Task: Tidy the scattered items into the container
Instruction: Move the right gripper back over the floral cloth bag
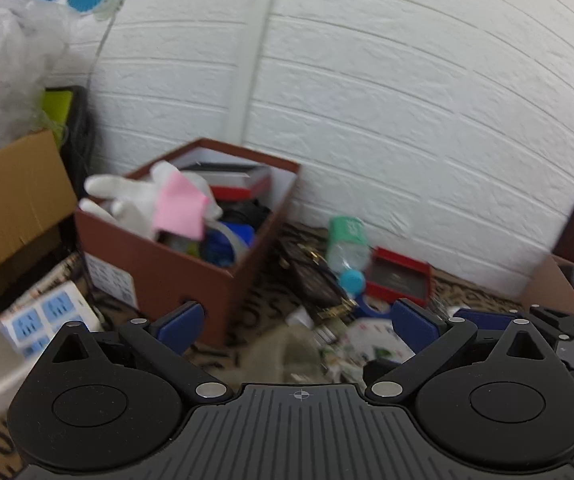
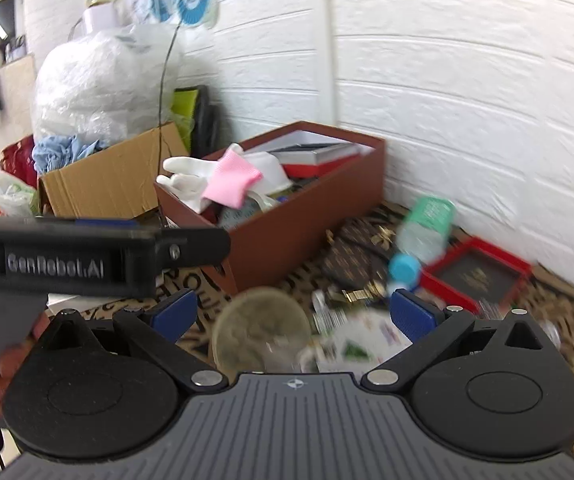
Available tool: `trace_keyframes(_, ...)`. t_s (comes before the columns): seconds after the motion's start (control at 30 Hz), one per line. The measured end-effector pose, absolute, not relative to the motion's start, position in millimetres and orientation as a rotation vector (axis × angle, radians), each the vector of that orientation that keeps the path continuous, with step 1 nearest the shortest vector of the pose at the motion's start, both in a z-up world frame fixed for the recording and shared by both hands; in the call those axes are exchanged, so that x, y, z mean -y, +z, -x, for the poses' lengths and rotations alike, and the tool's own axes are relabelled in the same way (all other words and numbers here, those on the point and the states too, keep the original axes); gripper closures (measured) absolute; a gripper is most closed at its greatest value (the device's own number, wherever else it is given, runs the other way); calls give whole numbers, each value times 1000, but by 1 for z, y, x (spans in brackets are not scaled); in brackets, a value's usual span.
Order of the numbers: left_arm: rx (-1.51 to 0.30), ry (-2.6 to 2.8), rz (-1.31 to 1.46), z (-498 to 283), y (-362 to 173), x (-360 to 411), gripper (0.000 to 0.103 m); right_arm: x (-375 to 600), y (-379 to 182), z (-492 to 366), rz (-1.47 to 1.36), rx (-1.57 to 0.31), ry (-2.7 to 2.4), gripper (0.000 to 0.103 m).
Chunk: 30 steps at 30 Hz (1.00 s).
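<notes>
You had both grippers empty here. The right gripper [image 2: 293, 314] was spread wide with nothing touching its blue pads, and the left gripper [image 1: 299, 324] looked the same in its own view, jaws apart and nothing between them. In the right wrist view the left one showed as a black bar across the left edge, so you were carrying the two side by side.

The brown box [image 2: 307, 220] sat against the white wall, upper middle of the frame, and it was already pretty full: a white glove [image 2: 185, 172] and a pink cloth [image 2: 231, 182] hung over the near rim, probably because there was no flat room left underneath.

What was left to tidy lay on the patterned mat, right of the box: a clear bottle [image 2: 421, 236] with a green label and blue cap on its side, a red tray [image 2: 479, 276] by the wall, a dark pouch [image 2: 357, 264] with gold bits between box and bottle, and some printed packets [image 2: 351, 336] right in front of your jaws. A round greenish thing [image 2: 261, 328] sat low centre, too blurred to name.

My guess is you opened wide to take the next piece. The bottle will likely roll, so grab it across the body.
</notes>
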<state>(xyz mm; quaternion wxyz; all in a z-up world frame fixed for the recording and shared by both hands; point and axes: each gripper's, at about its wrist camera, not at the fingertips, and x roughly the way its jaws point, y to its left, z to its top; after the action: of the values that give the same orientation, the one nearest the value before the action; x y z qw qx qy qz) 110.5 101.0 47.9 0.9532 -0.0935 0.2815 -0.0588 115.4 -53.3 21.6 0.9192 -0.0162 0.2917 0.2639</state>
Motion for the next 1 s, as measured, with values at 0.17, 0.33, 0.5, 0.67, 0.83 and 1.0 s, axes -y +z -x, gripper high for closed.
trace_keyframes(0.17,-609,-184,237,-88,28,-76,0,84,7,-86,-20,-602,490,1)
trace_keyframes(0.33,-650,-205,287,-79,9,-59,0,108,-11,-64,-3,-599,423,1)
trace_keyframes(0.5,-683,-221,291,-87,-4,-44,0,125,-30,-53,32,-596,387,1)
trace_keyframes(0.67,-711,-208,277,-103,-12,-37,0,133,-40,-58,6,-596,375,1)
trace_keyframes(0.83,-701,-187,255,-118,-16,-36,0,139,-44,-68,0,-580,353,1)
trace_keyframes(1.0,-700,-190,259,-131,-21,-36,1,140,-48,-80,-7,-578,367,2)
